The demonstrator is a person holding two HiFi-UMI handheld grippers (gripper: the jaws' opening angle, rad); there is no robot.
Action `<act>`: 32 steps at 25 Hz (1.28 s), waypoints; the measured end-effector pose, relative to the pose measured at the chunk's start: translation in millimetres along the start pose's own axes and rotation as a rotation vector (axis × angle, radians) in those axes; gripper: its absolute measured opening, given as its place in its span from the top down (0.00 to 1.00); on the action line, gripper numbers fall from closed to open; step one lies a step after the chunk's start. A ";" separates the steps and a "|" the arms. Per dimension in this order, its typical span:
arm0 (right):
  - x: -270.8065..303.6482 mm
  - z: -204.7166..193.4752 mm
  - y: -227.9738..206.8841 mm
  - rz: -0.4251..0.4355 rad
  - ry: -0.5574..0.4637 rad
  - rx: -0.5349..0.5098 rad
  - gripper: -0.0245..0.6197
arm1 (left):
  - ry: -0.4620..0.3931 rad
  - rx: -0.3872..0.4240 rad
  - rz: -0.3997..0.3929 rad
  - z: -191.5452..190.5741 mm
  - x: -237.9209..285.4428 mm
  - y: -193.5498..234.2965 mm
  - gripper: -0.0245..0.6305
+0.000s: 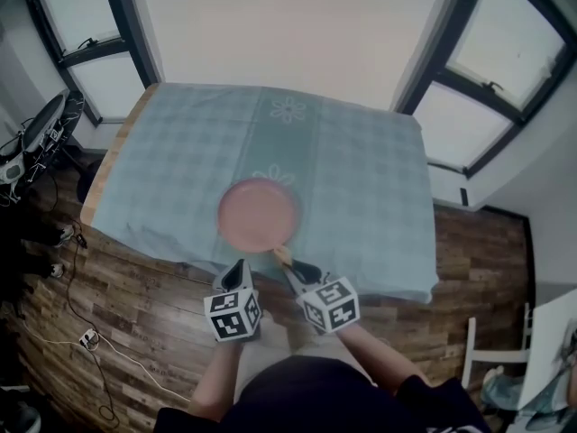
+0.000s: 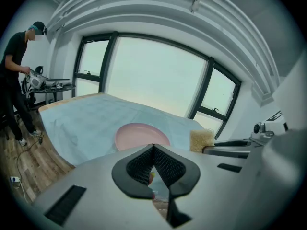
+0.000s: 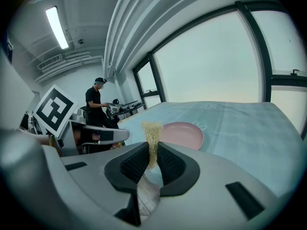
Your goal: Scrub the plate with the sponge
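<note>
Lies flat on the tablecloth (image 1: 361, 170), just ahead of both grippers: the pink plate (image 1: 258, 215). Pinches the sponge (image 3: 152, 133) edge-on at the tips: right gripper (image 3: 152, 150). Pressed together on nothing: left gripper (image 2: 153, 150). May skate over the cloth once scrubbed, with nothing pinning that plate. Could lose the sponge from so thin a grip. No obstacle between; person (image 2: 14, 80) far off left.

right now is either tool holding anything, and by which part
The right tool pinches the sponge by its near end; the left tool is shut, empty.
</note>
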State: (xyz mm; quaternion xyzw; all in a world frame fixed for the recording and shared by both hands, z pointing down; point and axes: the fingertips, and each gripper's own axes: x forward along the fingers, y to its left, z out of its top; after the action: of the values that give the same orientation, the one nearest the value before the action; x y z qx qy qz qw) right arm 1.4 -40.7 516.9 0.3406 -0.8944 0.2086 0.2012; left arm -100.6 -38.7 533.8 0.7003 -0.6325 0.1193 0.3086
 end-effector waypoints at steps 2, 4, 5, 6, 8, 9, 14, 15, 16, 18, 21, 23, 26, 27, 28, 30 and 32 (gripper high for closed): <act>-12.3 -3.7 3.2 0.014 -0.003 -0.008 0.88 | -0.002 -0.008 0.007 -7.9 -8.1 -8.7 0.95; -23.6 -7.6 6.0 0.023 -0.009 -0.011 0.88 | -0.005 -0.013 0.012 -15.9 -16.2 -16.9 0.95; -29.5 -9.8 7.2 0.028 -0.013 -0.013 0.88 | -0.008 -0.015 0.014 -19.6 -20.6 -21.2 0.95; -35.7 -12.2 8.3 0.032 -0.017 -0.014 0.88 | -0.012 -0.016 0.017 -23.1 -25.3 -25.8 0.95; -48.3 -17.6 10.5 0.040 -0.023 -0.016 0.88 | -0.019 -0.021 0.022 -29.8 -34.8 -34.9 0.95; -54.5 -20.4 11.7 0.044 -0.025 -0.018 0.88 | -0.022 -0.023 0.024 -33.2 -39.4 -39.3 0.95; -84.6 -32.1 18.0 0.052 -0.039 -0.027 0.88 | -0.025 -0.029 0.027 -49.7 -59.8 -59.8 0.95; -90.5 -34.4 19.1 0.053 -0.043 -0.030 0.88 | -0.027 -0.030 0.026 -52.8 -63.8 -64.1 0.95; -96.5 -36.9 20.1 0.054 -0.046 -0.033 0.88 | -0.030 -0.031 0.026 -56.0 -67.8 -68.8 0.95; -108.7 -43.5 21.5 0.056 -0.050 -0.038 0.88 | -0.039 -0.033 0.025 -62.8 -76.0 -78.7 0.95; -126.6 -55.1 24.6 0.058 -0.054 -0.035 0.88 | -0.048 -0.032 0.022 -73.6 -88.9 -92.7 0.95; -137.0 -62.1 27.3 0.062 -0.057 -0.035 0.88 | -0.055 -0.031 0.021 -80.3 -96.6 -100.4 0.95; -150.9 -73.2 30.7 0.069 -0.060 -0.039 0.88 | -0.064 -0.033 0.021 -91.1 -106.7 -110.9 0.95; -155.2 -76.6 31.8 0.070 -0.062 -0.040 0.88 | -0.065 -0.034 0.022 -94.8 -109.9 -114.0 0.95; -159.5 -79.7 32.8 0.072 -0.063 -0.040 0.88 | -0.066 -0.034 0.023 -98.4 -113.0 -117.1 0.95; -167.6 -84.3 34.1 0.075 -0.066 -0.042 0.88 | -0.068 -0.033 0.025 -104.6 -119.0 -122.9 0.95; -174.0 -87.1 34.9 0.078 -0.071 -0.041 0.88 | -0.069 -0.035 0.025 -109.7 -123.8 -127.7 0.95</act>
State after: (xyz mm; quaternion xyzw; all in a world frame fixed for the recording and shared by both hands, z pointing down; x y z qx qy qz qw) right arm 115.7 118.9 493.8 0.3086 -0.9176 0.1856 0.1682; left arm 25.2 127.0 514.5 0.6904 -0.6536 0.0879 0.2972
